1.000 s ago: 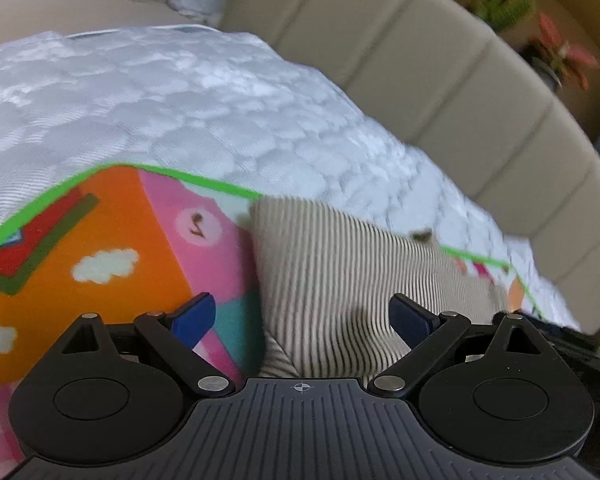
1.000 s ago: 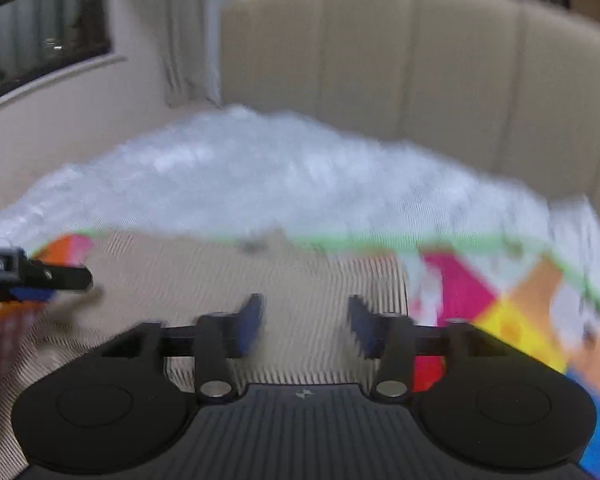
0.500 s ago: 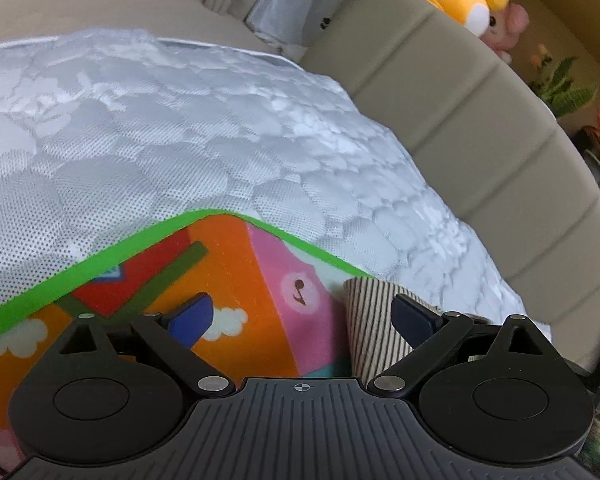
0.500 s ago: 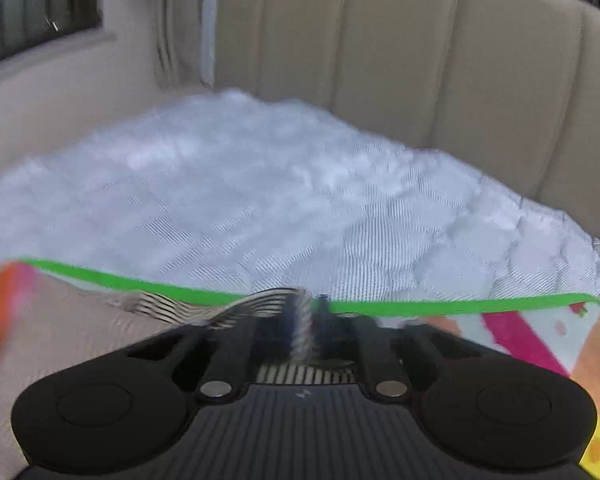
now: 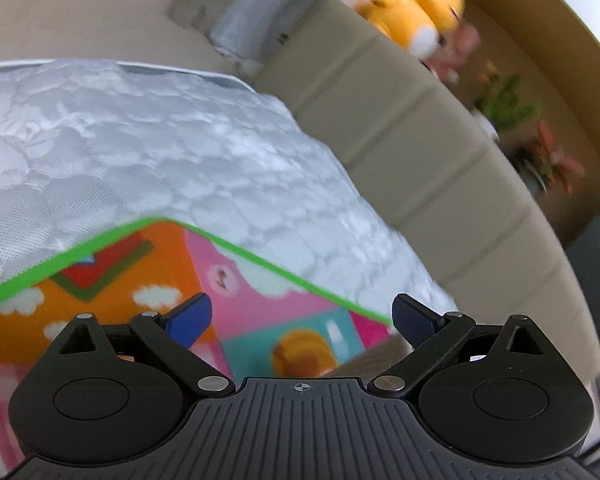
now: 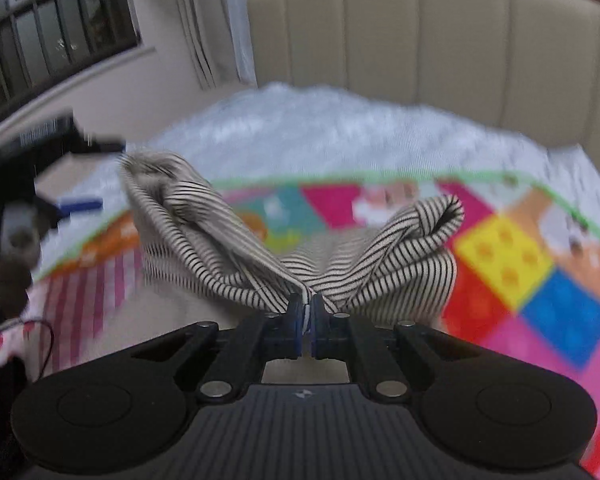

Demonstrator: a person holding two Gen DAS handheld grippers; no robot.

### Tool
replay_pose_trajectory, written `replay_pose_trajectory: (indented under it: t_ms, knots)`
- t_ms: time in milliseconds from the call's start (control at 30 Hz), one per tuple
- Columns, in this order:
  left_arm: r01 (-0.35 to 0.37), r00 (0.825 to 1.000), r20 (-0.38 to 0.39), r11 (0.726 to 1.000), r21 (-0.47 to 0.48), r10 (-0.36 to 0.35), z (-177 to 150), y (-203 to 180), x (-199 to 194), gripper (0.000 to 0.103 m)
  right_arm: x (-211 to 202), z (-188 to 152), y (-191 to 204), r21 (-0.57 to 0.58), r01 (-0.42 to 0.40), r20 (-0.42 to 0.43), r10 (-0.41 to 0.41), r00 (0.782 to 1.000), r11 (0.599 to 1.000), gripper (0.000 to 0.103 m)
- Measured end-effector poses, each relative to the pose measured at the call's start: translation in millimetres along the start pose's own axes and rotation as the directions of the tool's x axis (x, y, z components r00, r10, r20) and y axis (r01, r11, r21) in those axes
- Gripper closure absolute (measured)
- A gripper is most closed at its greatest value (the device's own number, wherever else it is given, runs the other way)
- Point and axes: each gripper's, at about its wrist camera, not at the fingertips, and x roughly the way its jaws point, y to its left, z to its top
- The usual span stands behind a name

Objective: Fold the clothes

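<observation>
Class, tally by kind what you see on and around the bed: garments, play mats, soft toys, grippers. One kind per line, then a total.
Striped garment: 1
Play mat: 1
Soft toys: 2, yellow and pink
Grippers: 2, left gripper and right gripper
Total: 6

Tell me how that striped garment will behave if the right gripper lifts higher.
Likely floppy: the striped garment sags in folds either side of the right gripper. Probably light, since a thin pinch carries it. Loose ends may drag over the play mat.

No readable text, labels, brands or numbers anywhere, play mat (image 5: 260, 304) shows pictures only
</observation>
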Motion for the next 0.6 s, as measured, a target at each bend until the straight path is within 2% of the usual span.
replay_pose_trajectory:
  t_ms: [100,167,233,300,433,500,600]
  knots:
    - [0.008,0.997,-0.082,0.995,0.104,0.0,-15.4,-19.9,-3.3,0.001,-14.4,-17.5,5.5,0.01,0.008,-0.068,-0.007,0.998,1.0,0.098]
    - [-0.006,0.991,-0.133,0.981,0.196,0.032,-30.2,-26.8,1.0,0.001,-33.8,-13.6,6.2,0.04,0.014,-0.043,-0.012,0.999,0.999,0.098]
    - [-0.048,0.984,-0.155,0.967,0.25,0.089,-40.7,-26.9,6.7,0.001,-57.7,-6.1,6.8,0.062,0.025,-0.002,-0.025,1.0,0.998,0.096]
    - [-0.077,0.977,-0.174,0.964,0.255,0.124,-44.7,-19.0,9.9,0.001,-85.4,9.5,8.6,0.062,0.054,0.044,-0.056,0.997,0.997,0.082]
    - [-0.151,0.968,-0.162,0.961,0.233,0.192,-42.9,1.9,12.4,0.001,-137.8,44.8,12.0,0.031,0.131,0.108,-0.133,0.985,0.991,0.073]
    - [-0.162,0.965,-0.177,0.971,0.177,0.193,-40.6,18.1,16.7,0.001,-159.2,63.3,11.0,0.036,0.161,0.127,-0.165,0.978,0.986,0.062]
    - [-0.142,0.964,-0.216,0.988,0.067,0.154,-39.6,39.7,22.3,0.001,-188.3,88.5,2.5,0.071,0.197,0.131,-0.205,0.97,0.978,0.057]
